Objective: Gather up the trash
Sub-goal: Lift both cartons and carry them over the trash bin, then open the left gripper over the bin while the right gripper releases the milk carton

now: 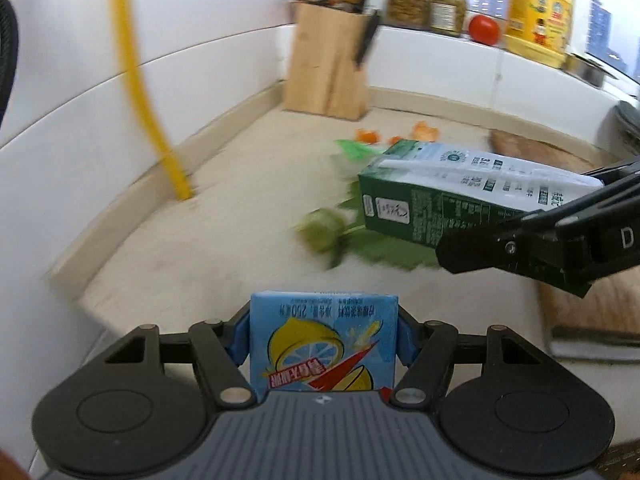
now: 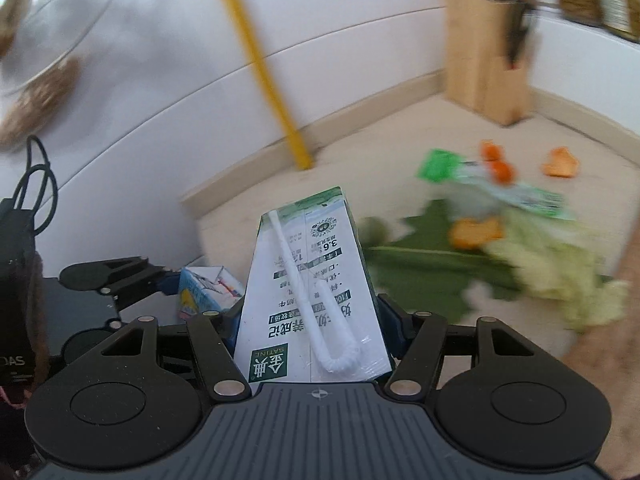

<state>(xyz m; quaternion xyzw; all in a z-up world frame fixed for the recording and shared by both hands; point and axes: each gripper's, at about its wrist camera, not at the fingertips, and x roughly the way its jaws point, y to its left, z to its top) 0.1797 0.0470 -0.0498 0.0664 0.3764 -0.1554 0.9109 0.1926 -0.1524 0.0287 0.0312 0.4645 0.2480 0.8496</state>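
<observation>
Both hands loaded: left gripper point(image 1: 324, 344) clamps the lemon tea carton point(image 1: 323, 344), right gripper point(image 2: 310, 320) pinches the milk carton point(image 2: 310, 280), both lifted above the countertop point(image 1: 248, 200). Carried this close, one bump could knock either loose.

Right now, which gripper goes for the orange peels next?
Neither yet: left gripper is shut on the lemon tea carton, right gripper on the milk carton. After dropping, probably right; the orange peels lie ahead on its side.
</observation>
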